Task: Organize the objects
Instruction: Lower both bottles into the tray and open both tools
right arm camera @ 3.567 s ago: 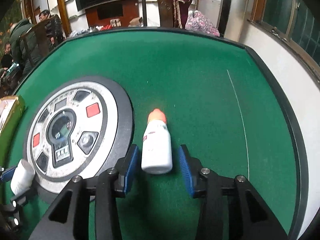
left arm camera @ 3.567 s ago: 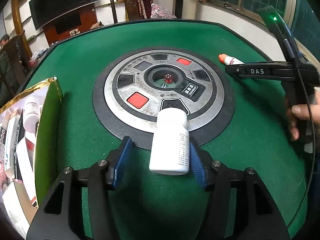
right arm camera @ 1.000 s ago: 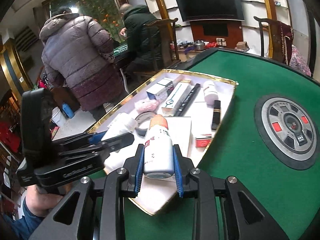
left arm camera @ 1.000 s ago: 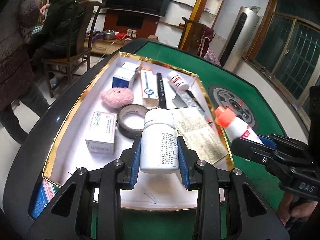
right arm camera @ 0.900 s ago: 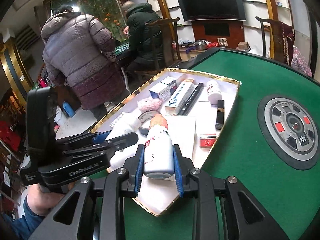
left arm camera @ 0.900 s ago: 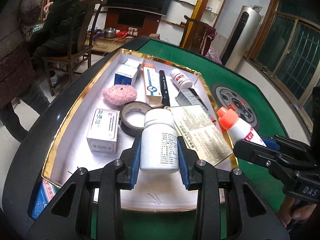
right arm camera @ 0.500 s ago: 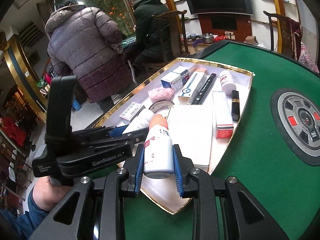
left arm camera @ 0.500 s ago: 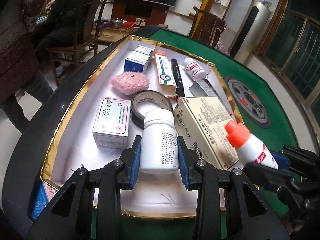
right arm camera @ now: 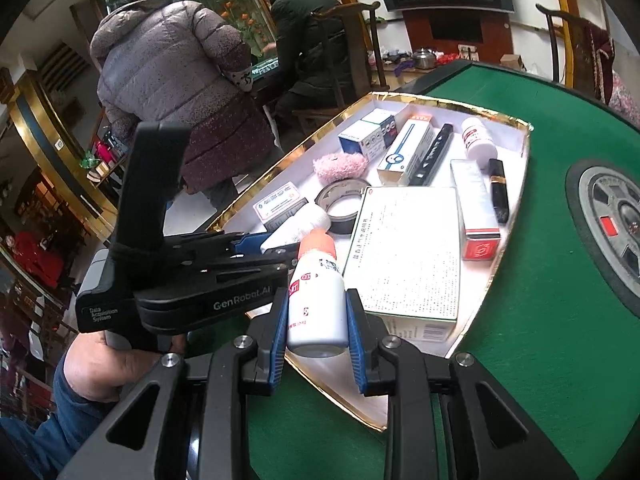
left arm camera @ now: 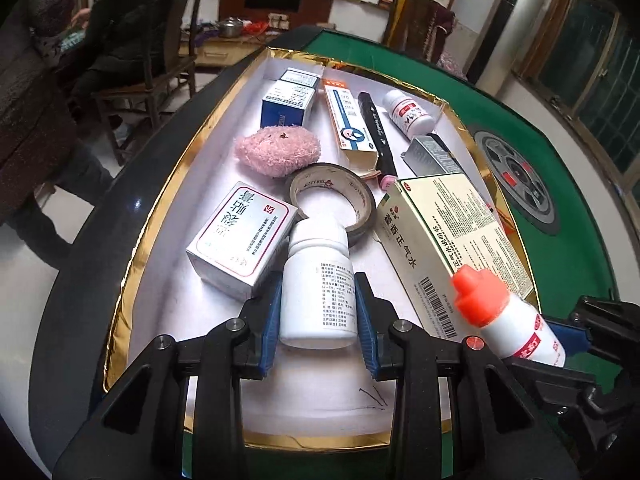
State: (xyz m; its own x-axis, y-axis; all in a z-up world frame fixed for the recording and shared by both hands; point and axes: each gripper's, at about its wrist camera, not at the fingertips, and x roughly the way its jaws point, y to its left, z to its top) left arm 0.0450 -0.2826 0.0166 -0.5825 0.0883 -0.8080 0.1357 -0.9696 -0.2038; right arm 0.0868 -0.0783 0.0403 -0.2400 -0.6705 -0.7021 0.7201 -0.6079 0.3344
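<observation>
My left gripper (left arm camera: 318, 312) is shut on a white pill bottle (left arm camera: 316, 284), held above the near part of the gold-rimmed white tray (left arm camera: 132, 272). The same white pill bottle (right arm camera: 298, 224) shows in the right wrist view, in the left gripper (right arm camera: 276, 242). My right gripper (right arm camera: 317, 316) is shut on a white bottle with an orange cap (right arm camera: 318, 294), over the tray's near corner (right arm camera: 376, 420). That orange-capped bottle (left arm camera: 508, 320) appears at the right of the left wrist view, beside a large medicine box (left arm camera: 448, 240).
The tray holds a pink puff (left arm camera: 278, 152), a tape roll (left arm camera: 332, 200), a white box (left arm camera: 240, 236), a blue box (left arm camera: 288, 102), a long box (left arm camera: 348, 124), a black marker (left arm camera: 376, 136) and a small bottle (left arm camera: 408, 114). A round console (right arm camera: 612, 220) sits in the green table. Two people (right arm camera: 172, 80) are beyond the table.
Both grippers have moved forward and down over the tray, bottles still held. The tray contents look larger and nearer, and the orange-capped bottle has come closer to the pill bottle.
</observation>
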